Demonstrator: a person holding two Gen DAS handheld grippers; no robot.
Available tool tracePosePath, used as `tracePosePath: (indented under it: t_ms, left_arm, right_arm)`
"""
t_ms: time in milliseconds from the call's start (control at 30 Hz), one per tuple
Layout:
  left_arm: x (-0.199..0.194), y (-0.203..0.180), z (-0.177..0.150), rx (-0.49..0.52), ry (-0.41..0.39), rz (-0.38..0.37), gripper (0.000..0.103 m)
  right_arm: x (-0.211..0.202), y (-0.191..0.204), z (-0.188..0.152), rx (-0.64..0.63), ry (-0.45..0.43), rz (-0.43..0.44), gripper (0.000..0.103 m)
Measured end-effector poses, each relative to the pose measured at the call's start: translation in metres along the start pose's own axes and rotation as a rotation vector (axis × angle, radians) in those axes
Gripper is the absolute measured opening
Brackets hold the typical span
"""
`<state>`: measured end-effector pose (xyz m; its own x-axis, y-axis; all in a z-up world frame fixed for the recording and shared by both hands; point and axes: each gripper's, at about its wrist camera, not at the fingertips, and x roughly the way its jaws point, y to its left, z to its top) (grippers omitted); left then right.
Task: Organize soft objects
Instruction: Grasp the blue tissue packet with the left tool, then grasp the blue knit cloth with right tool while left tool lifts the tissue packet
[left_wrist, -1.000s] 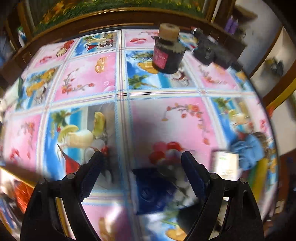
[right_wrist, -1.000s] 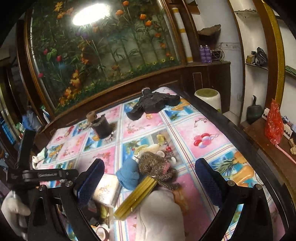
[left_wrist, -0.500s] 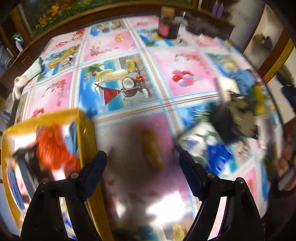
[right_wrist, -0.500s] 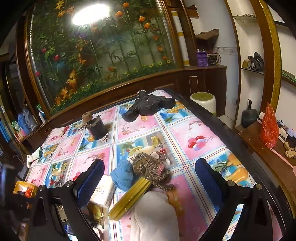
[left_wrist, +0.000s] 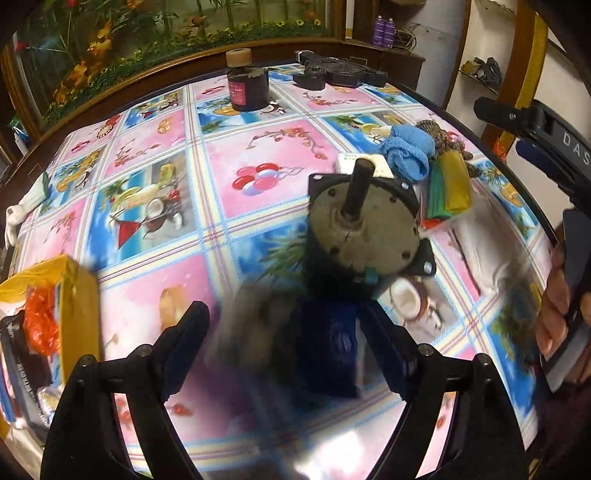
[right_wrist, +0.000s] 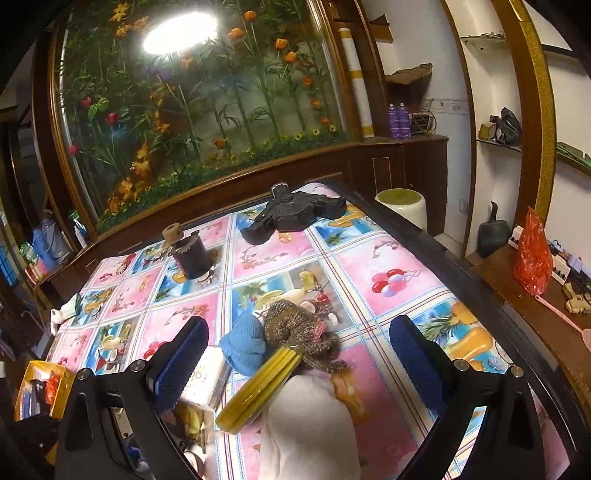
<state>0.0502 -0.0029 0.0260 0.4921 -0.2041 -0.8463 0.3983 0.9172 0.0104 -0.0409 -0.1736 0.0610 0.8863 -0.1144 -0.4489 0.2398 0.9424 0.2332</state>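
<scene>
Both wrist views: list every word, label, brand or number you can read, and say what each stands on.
"DAS": white letters on the black body of the right tool, cut off at the frame edge in the left wrist view.
"Fac": partial print on the white pack beside the blue cloth; the rest is hidden.
Red label on the black jar: too small to read.
Green print on the white pack's top, left wrist view: too blurred.
</scene>
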Motion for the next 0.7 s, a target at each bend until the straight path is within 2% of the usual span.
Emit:
tracePosePath:
  t_ms: [33, 67, 267, 467, 533, 600, 700]
  left_arm:
    - [0.004, -0.002, -0.001, 0.0, 0.021, 0.006, 0.083]
    - [0.007, -0.004, -0.004, -0.004, 0.039, -0.001, 0.073]
    - [-0.021, 0.01, -0.029, -0.078, 0.015, -0.064, 0.072]
    - [-0.082, 0.028, -0.075, -0.216, -0.09, -0.13, 0.072]
    - [-0.095, 0.032, -0.088, -0.256, -0.125, -0.143, 0.072]
    - [-0.101, 0.036, -0.095, -0.28, -0.142, -0.163, 0.072]
    - [-0.104, 0.039, -0.102, -0.289, -0.153, -0.16, 0.072]
  right_arm:
    - [0.002, 0.0, 0.0, 0.001, 0.005, -0.003, 0.1]
    - [0.003, -0.002, 0.0, 0.007, 0.011, -0.001, 0.1]
    - [0.009, -0.014, 0.005, 0.07, 0.054, 0.037, 0.1]
    - [0.014, -0.024, 0.009, 0.123, 0.111, 0.139, 0.1]
    - [0.016, -0.025, 0.01, 0.13, 0.138, 0.217, 0.096]
    - [0.017, -0.03, 0.014, 0.161, 0.179, 0.284, 0.083]
    - [0.021, -0.033, 0.028, 0.22, 0.228, 0.326, 0.081]
